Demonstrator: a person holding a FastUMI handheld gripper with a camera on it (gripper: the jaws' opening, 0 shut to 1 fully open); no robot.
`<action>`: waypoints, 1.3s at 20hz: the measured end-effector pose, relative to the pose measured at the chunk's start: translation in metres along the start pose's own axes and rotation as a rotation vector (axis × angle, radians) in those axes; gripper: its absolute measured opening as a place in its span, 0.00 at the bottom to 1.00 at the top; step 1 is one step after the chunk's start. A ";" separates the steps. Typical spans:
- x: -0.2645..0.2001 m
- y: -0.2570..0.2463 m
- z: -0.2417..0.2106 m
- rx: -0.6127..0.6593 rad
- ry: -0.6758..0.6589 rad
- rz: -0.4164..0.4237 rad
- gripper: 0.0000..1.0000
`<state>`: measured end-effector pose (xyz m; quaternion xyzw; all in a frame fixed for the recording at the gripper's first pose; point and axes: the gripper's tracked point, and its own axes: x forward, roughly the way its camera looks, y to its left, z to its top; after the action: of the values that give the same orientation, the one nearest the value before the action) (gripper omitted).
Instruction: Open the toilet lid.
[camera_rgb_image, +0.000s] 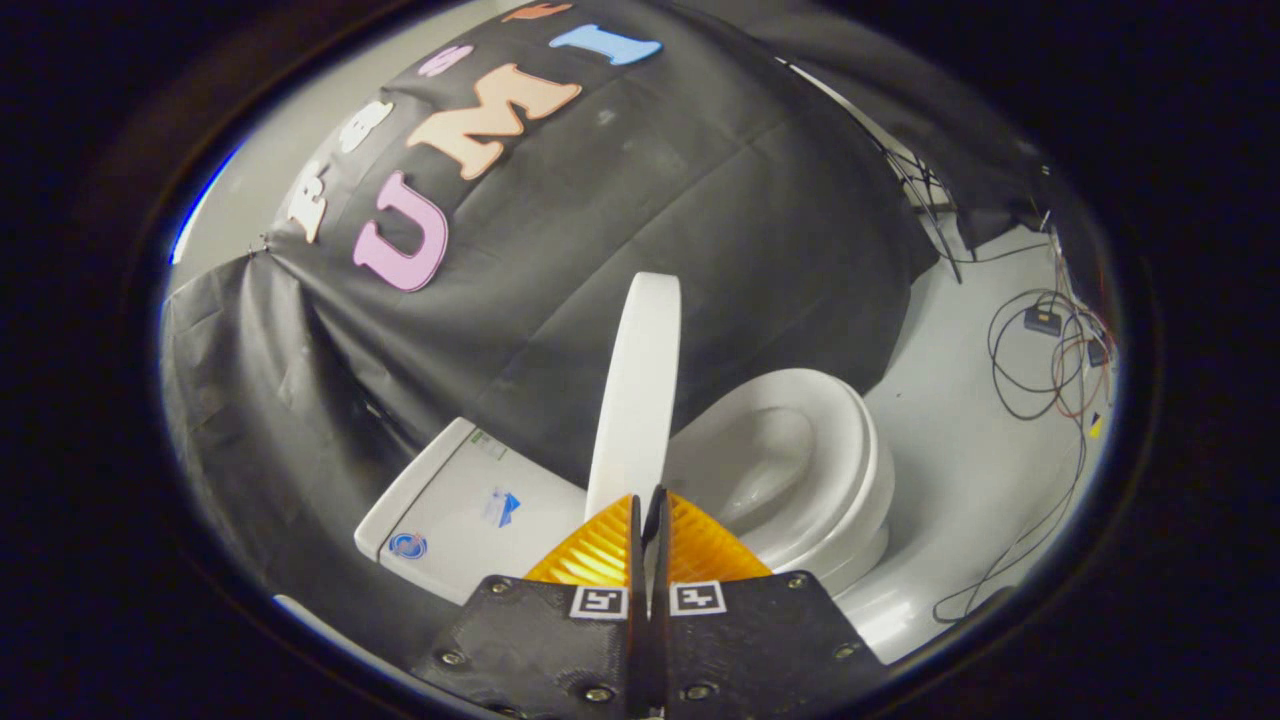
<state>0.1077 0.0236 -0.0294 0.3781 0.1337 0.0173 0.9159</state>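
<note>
One toilet (800, 470) stood on the pale floor (970, 470), with one lid (637, 385), one seat ring over one bowl, and one tank (450, 520). The tank carried two small stickers on top and one round blue mark on its near face. One claw (647, 520) showed, with two orange ribbed fingers (590, 555) and two square black-and-white markers on its black body.

The claw pointed straight toward twelve o'clock, fingers pressed together with only a thin dark seam between them, clenched on nothing visible. Whether the tips touched the lid's lower edge could not be told.

The lid rose just ahead of the fingertips, seen edge-on, raised off the seat. Its long axis ran from six o'clock up to twelve, leaning slightly toward one o'clock. The open bowl lay at two o'clock from the fingertips, the tank at nine to ten o'clock. A tangle of cables (1045, 350) lay on the floor well apart at two o'clock.
</note>
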 end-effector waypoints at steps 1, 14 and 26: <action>0.000 0.004 0.000 -0.029 -0.003 -0.002 0.01; -0.011 0.053 0.006 -0.369 -0.077 -0.054 0.01; -0.018 0.099 0.004 -0.594 -0.135 -0.078 0.01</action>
<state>0.0979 0.0895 0.0467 0.0886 0.0761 -0.0046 0.9931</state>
